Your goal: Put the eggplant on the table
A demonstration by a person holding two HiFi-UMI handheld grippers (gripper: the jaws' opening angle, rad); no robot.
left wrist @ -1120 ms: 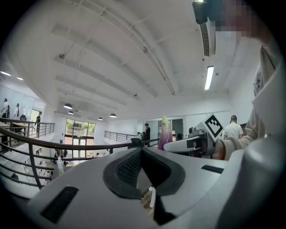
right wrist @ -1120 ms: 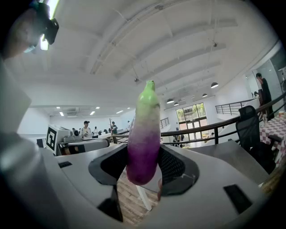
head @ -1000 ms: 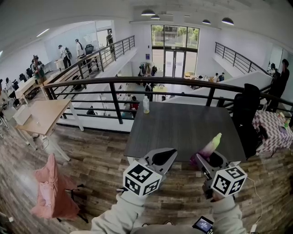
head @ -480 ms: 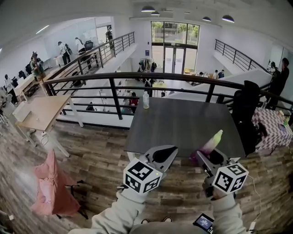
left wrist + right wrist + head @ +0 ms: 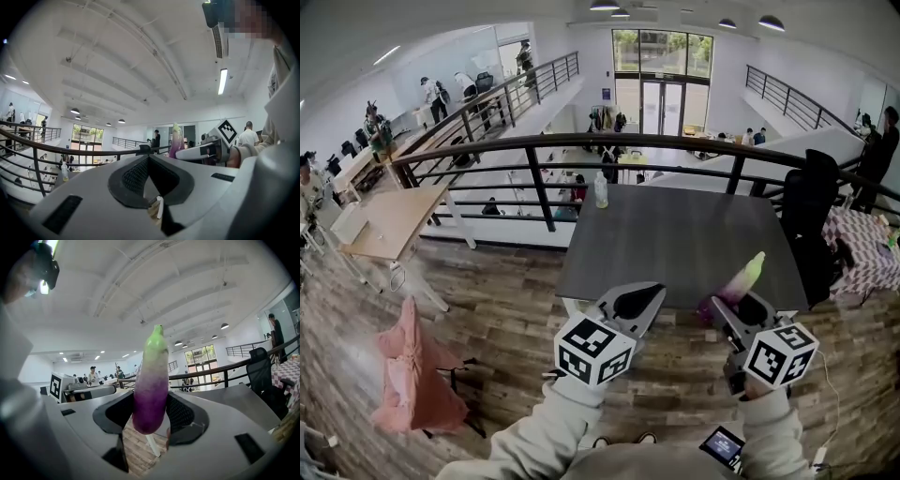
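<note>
Little is changing: right gripper (image 5: 724, 305) is still clamping eggplant (image 5: 742, 279) by surface's (image 5: 675, 244) near edge, unplaced; left gripper (image 5: 654, 292) jaws closed, empty.

Bright, even light fills the hall. Daylight pours through the windows (image 5: 661, 52) at 12 o'clock in the head view, slightly blown out, and round lamps (image 5: 772, 22) glow at 1 o'clock. A strip light (image 5: 222, 80) glares at 2 o'clock in the left gripper view. The desk (image 5: 675, 248) carries a soft sheen, and shadows are faint. Fisheye distortion bends the railing (image 5: 581, 142), and both gripper views fade to black at the corners. The shell of the right hand-held gripper (image 5: 150, 397) blurs at 8 o'clock.
</note>
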